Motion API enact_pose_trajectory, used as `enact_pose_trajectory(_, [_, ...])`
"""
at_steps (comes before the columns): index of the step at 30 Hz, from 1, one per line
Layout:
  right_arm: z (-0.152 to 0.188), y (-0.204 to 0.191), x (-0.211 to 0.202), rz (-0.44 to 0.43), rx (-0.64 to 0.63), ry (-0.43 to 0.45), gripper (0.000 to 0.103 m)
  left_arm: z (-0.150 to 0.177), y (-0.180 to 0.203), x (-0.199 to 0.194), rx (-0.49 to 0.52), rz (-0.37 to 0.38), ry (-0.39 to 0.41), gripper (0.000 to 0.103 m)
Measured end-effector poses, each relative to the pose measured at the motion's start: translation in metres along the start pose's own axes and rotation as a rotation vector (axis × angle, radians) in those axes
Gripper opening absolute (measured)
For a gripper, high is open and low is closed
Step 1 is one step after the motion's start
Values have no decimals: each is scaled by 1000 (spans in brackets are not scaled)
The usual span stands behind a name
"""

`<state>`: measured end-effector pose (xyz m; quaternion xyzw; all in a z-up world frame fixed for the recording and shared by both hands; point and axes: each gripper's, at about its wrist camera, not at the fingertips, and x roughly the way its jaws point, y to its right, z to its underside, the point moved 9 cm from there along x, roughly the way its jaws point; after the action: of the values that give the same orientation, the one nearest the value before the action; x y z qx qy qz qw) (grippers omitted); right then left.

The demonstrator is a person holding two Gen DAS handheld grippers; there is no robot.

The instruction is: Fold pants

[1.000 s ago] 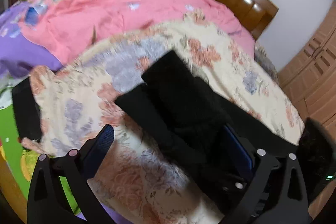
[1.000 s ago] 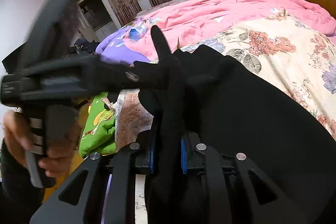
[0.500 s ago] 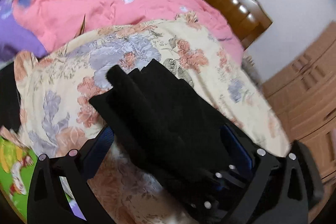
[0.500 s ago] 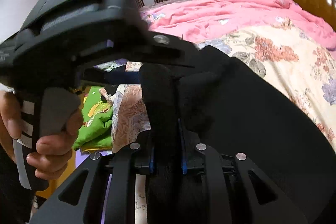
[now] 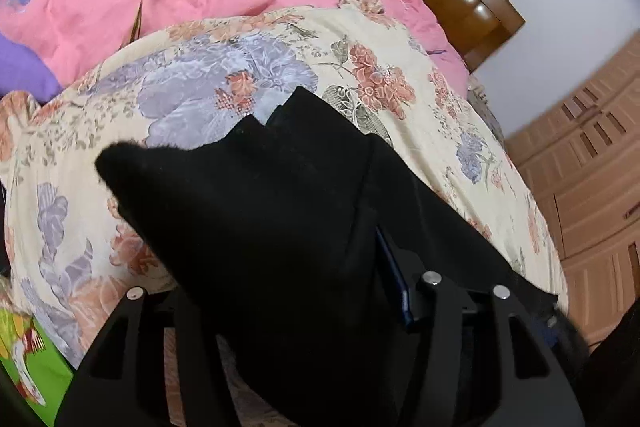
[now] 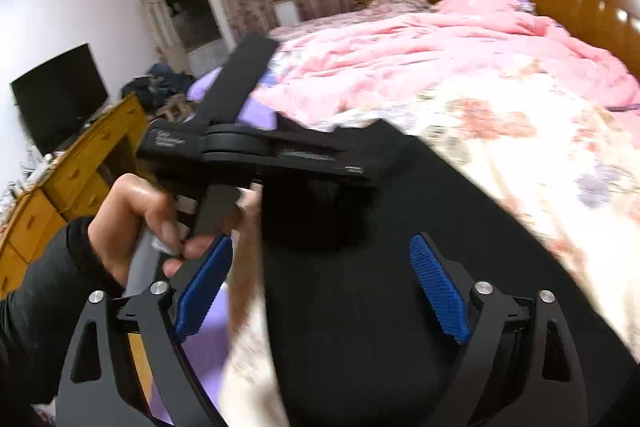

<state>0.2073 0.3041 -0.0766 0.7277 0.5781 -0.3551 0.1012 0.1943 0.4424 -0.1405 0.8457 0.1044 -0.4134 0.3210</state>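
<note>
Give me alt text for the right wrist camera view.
The right gripper, its jaws just opened, blue pads clear of the black pants on a floral quilt. At left, a hand holds the left gripper, which has just been closing on the bunched fabric.

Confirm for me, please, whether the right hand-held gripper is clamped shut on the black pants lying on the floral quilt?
Not quite: the right hand-held gripper is open, its blue pads spread apart and pressing on nothing, having just been opening. The black pants do lie on the floral quilt beneath it. The right wrist view shows this.
</note>
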Motion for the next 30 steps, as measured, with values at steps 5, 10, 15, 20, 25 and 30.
enact_pose_trajectory(5, [35,43,14,172,19,-136,64,0,9,-11,122,-88,69,28])
enact_pose_trajectory(10, [52,49,25,253,-29,-202,65,-8,17,-20,197,-171,116,25])
enact_pose_trajectory(15, [57,49,25,264,-37,-202,65,-10,18,-24,205,-195,127,25])
enact_pose_trajectory(20, [55,58,3,245,33,-185,66,-6,39,-38,288,-226,163,26])
enact_pose_trajectory(25, [63,112,-28,406,97,-190,73,5,89,-76,422,-221,275,26])
enact_pose_trajectory(30, [68,115,-19,381,24,-226,84,27,145,-108,507,-148,351,26])
